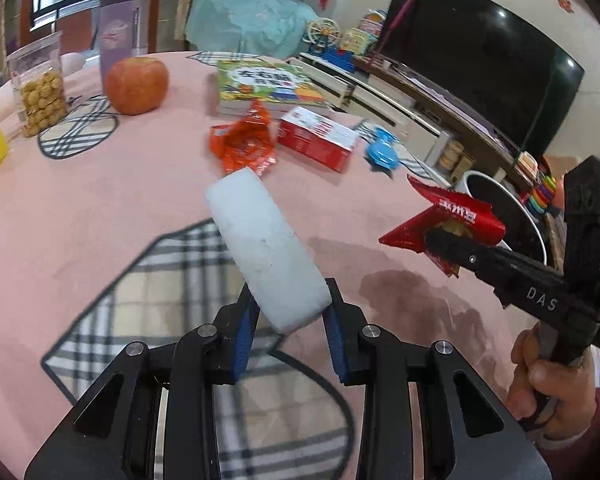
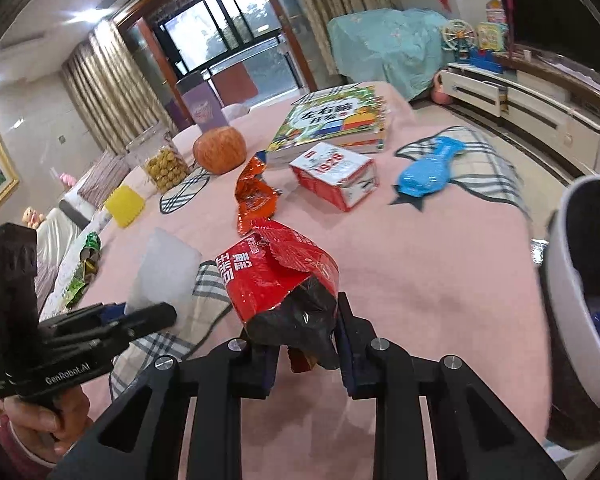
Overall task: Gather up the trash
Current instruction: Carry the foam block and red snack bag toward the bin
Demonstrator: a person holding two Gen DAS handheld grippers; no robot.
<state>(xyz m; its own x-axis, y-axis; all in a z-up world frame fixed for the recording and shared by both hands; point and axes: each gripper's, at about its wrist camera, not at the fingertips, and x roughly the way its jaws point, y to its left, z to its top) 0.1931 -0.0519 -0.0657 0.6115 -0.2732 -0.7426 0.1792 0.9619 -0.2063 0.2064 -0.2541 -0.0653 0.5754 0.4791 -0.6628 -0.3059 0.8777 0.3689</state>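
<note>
Left gripper (image 1: 290, 320) clamps foam block (image 1: 266, 256) (white); right gripper (image 2: 304, 340) crinkly wrapper (image 2: 280, 276).

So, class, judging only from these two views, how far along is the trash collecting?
Done: something already lies inside the white bin. In hand: the right gripper clamps a red wrapper, and the left gripper grips a white foam block. Left: the orange wrapper on the table.

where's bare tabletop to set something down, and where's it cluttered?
Free: pink cloth between red-white carton and white bin, though faintly stained. Also between apple and white foam block. Crowded: far middle, where orange wrapper, carton, book and blue package sit close.
</note>
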